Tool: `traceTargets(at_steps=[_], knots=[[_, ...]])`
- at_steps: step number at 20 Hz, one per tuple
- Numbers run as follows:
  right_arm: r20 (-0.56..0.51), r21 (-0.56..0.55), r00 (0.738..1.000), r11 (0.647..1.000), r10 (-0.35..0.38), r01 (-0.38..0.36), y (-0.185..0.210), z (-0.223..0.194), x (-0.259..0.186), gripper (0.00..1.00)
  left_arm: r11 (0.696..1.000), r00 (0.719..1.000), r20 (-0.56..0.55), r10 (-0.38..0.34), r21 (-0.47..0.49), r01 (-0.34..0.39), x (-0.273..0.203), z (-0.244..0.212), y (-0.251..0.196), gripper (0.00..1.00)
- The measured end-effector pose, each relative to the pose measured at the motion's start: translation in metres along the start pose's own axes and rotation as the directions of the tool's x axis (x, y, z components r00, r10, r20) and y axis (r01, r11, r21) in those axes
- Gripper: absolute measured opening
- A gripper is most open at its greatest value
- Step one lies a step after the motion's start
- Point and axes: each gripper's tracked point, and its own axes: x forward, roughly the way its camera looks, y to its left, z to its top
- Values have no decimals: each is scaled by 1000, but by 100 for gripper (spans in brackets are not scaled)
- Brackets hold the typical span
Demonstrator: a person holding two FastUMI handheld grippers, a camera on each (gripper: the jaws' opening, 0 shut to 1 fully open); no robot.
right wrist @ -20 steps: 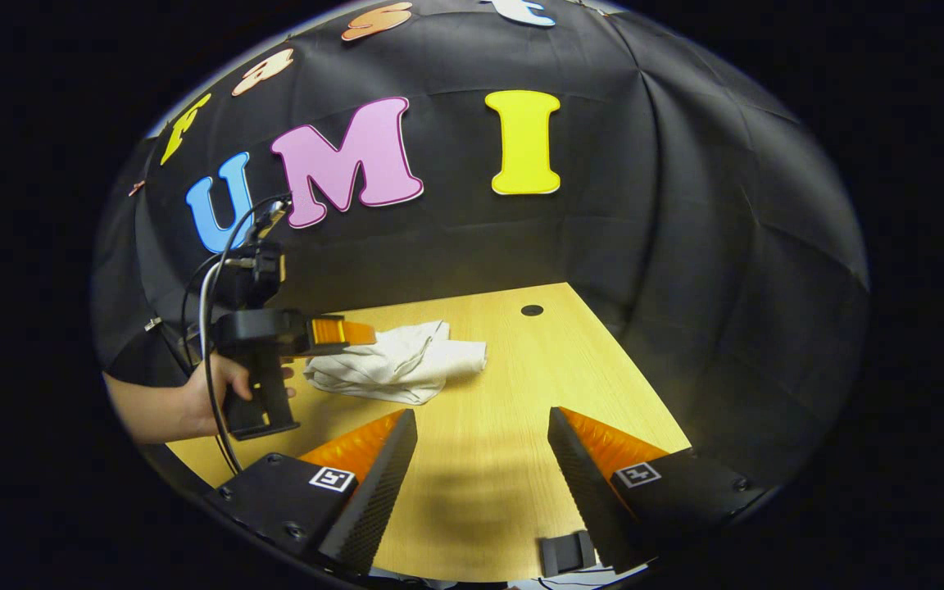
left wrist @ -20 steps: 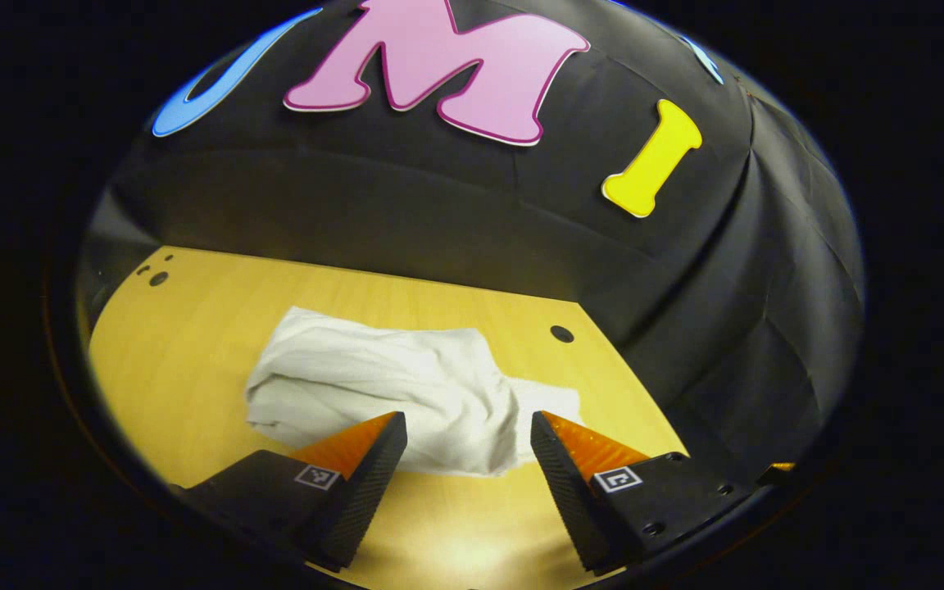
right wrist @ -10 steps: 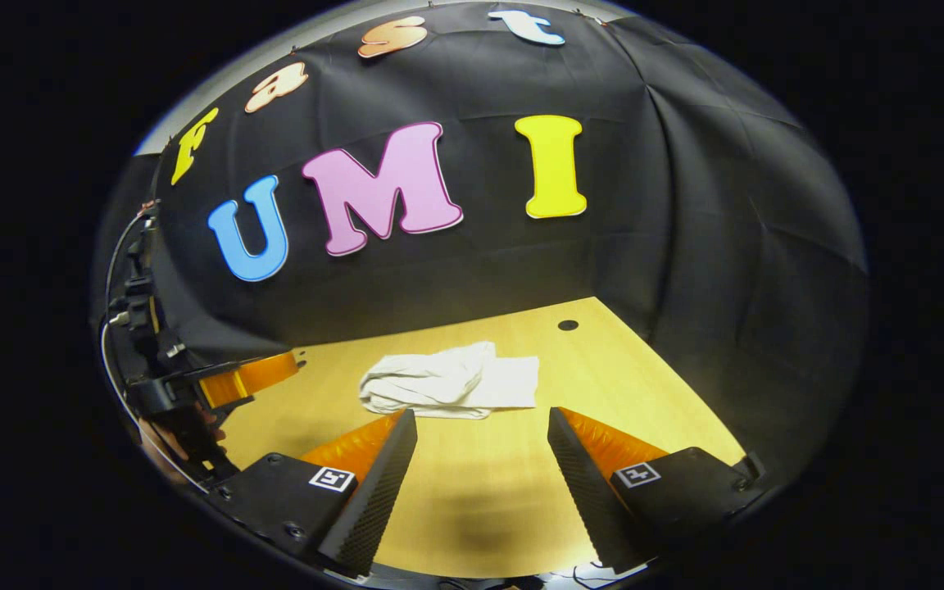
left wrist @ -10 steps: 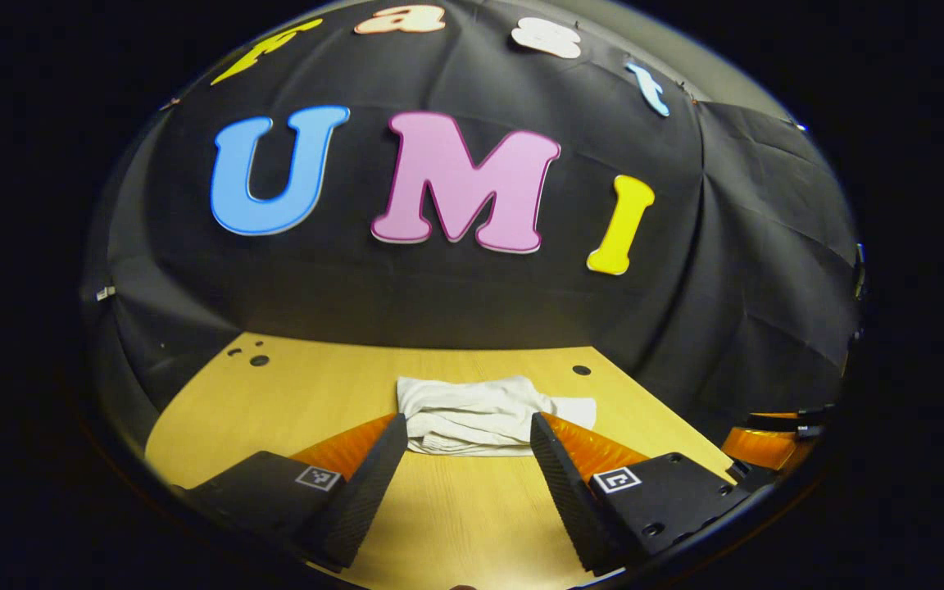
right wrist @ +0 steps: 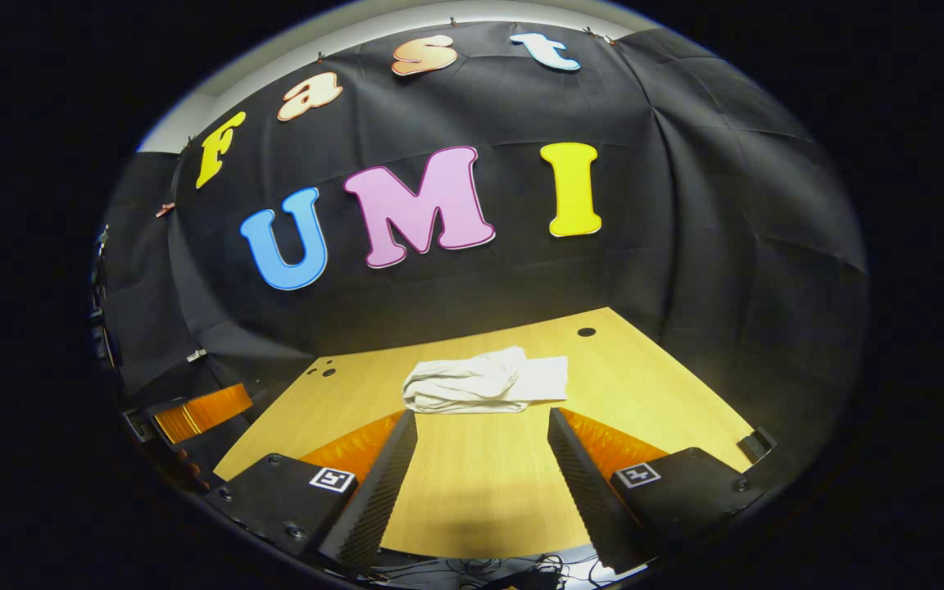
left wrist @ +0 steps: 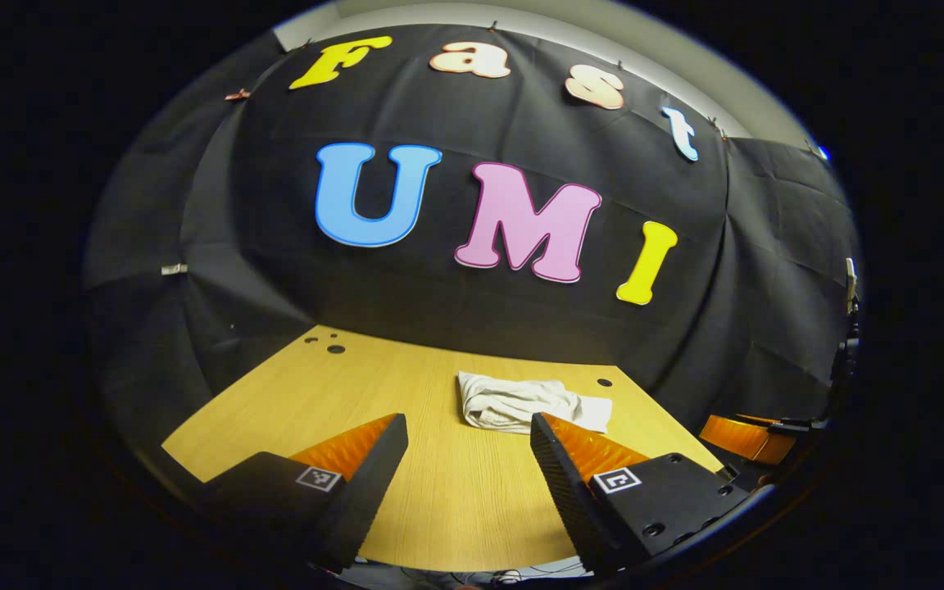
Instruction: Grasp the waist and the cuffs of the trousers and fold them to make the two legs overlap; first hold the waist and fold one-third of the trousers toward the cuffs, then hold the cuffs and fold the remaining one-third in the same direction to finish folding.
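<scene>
Pale wood runs under both tools: your left gripper (left wrist: 469,426) and right gripper (right wrist: 483,422) each hover spread wide, gripping nothing, over the near part of the table (right wrist: 480,483). Farther on, toward the back edge, the white trousers (right wrist: 484,381) lie folded into a small, rumpled bundle, flat layer beneath.

Dim booth, warm light pooling on the table (left wrist: 431,492); sharp centre, fisheye-bent edges.
</scene>
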Motion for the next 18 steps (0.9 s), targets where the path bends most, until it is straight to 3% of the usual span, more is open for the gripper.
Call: traceTargets(at_steps=[10, 18], knots=[[-29, -145, 997, 986, 78, -81, 48, -22, -20, 98, 999, 998, -61, -34, 15, 35, -21, -18, 8, 96], [-37, -122, 998, 991, 41, -45, 36, -25, -19, 99, 1000, 992, -123, -18, -23, 16, -13, -36, 14, 96]])
